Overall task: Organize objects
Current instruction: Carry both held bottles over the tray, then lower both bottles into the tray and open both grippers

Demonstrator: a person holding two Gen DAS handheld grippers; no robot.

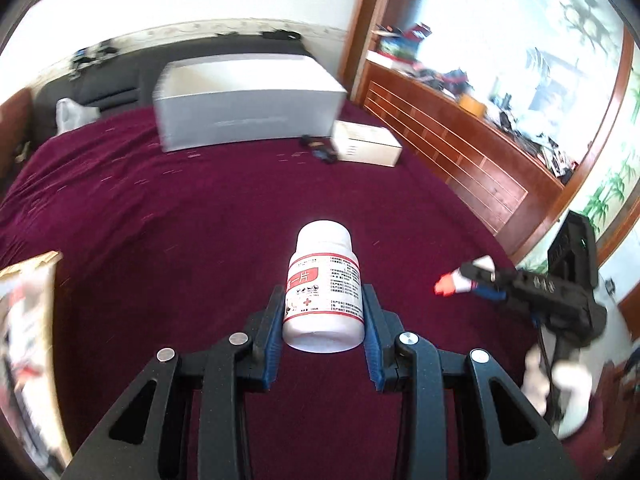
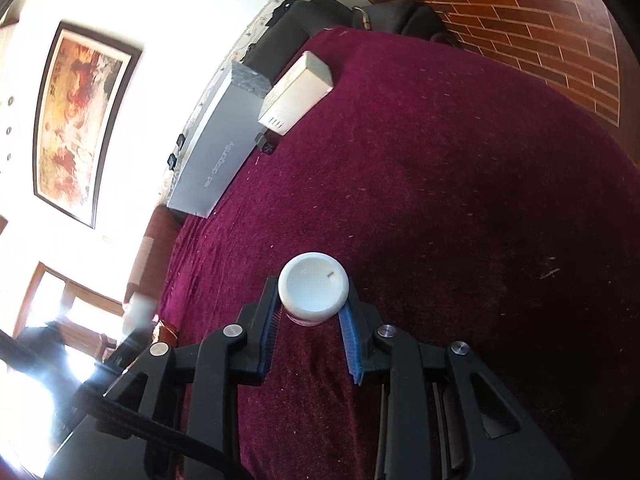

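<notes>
My left gripper [image 1: 323,292] is shut on a white pill bottle [image 1: 326,280] with a red-bordered label. The bottle is held low on its body, cap pointing away, above the maroon bedspread [image 1: 160,220]. In the left wrist view my right gripper [image 1: 472,276] hovers at the right, closed on a small white item whose tip looks red. The right wrist view shows that gripper [image 2: 313,292] shut on a small white round container [image 2: 313,290], seen end-on, above the bedspread [image 2: 460,200]. What lies under each held item is hidden.
A large white box [image 1: 248,100] and a smaller beige box [image 1: 368,144] lie at the bed's far side, with small dark items [image 1: 320,150] between them. A blurred packet [image 1: 28,320] is at the left edge. A cluttered wooden ledge [image 1: 460,140] runs along the right.
</notes>
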